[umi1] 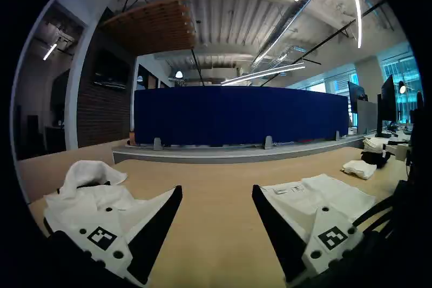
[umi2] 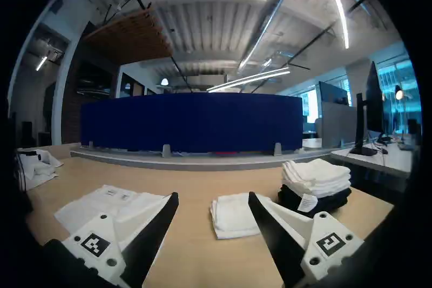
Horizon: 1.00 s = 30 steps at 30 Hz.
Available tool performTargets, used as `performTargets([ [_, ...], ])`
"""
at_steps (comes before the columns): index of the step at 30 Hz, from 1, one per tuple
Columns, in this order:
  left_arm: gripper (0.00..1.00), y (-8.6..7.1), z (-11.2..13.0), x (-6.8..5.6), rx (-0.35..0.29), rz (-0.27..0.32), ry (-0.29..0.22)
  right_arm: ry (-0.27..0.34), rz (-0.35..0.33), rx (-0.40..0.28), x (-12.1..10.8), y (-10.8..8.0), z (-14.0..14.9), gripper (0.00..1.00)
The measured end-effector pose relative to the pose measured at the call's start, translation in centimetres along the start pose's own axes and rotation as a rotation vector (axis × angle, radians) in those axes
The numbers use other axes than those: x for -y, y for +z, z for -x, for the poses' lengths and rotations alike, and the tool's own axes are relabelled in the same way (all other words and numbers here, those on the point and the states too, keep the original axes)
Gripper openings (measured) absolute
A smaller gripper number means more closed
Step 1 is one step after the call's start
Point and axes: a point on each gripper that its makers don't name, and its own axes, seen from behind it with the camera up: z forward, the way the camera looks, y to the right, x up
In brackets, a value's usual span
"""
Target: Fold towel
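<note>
Both my left gripper (umi1: pixel 216 189) and right gripper (umi2: pixel 213 196) gape empty, flat white towel (umi2: pixel 97 206) just past the right gripper's left finger.

Left gripper (umi1: pixel 216 191): you hold it level and low, pointing straight ahead, with its jaws spread wide.
Left fingers (umi1: pixel 154 223): the black inner faces turn toward each other, well apart, tips even with one another.
Right gripper (umi2: pixel 213 196): you hold it level as well, aimed forward, jaws spread about as wide.
Right fingers (umi2: pixel 272 234): well apart, tips even, pressing on nothing.
</note>
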Motion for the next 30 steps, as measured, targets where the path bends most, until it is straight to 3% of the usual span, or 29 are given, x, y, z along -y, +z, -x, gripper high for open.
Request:
performTargets([
  [30,0.96,0.08,-0.15,0.05,0.0,0.001,0.001,0.001,-0.031,0.0,0.65,0.21,0.15,1.0],
])
